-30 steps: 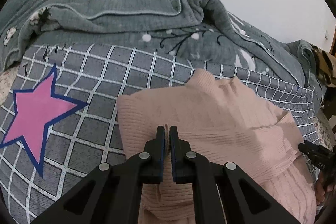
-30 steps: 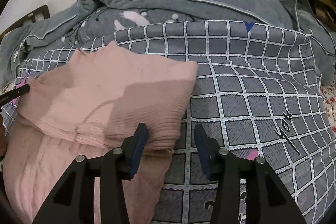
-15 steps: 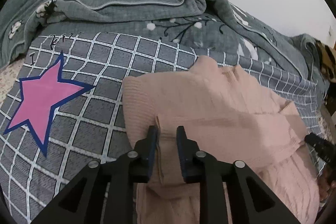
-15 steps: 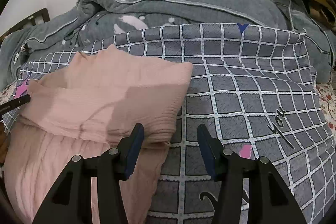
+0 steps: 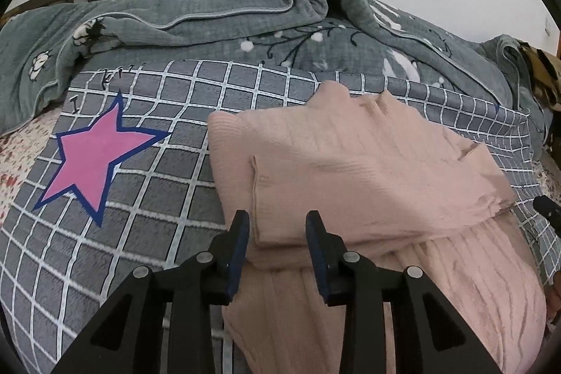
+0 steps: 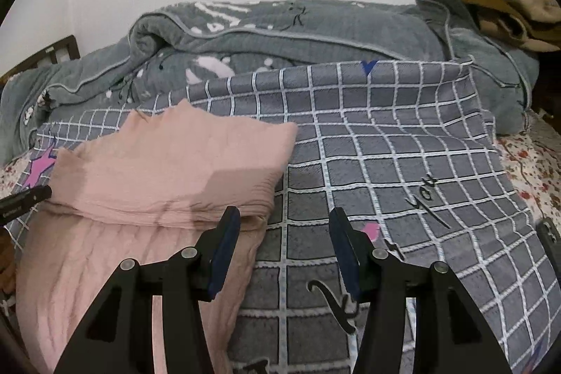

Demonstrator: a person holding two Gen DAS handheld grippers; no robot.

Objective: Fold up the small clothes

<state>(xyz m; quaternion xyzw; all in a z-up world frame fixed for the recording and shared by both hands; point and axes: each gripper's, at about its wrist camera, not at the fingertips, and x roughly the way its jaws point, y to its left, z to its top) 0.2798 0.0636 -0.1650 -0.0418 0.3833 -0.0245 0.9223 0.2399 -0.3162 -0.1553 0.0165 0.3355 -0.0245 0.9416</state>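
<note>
Left wrist view: my left tongs (image 5: 277, 230) are opening, pads clear of the folded pink garment (image 5: 350, 170) whose near edge lies between them, on the grey checked blanket (image 5: 168, 198); a pink star (image 5: 93, 160) sits at nine o'clock.

Right wrist view: my right tongs (image 6: 285, 230) stand released over the blanket (image 6: 385, 163), the garment (image 6: 175, 170) at ten o'clock.

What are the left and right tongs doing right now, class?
Left tongs: opening, pads clear of the pink sweater fold edge lying between them.
Right tongs: open, holding nothing, at the sweater's corner.
</note>
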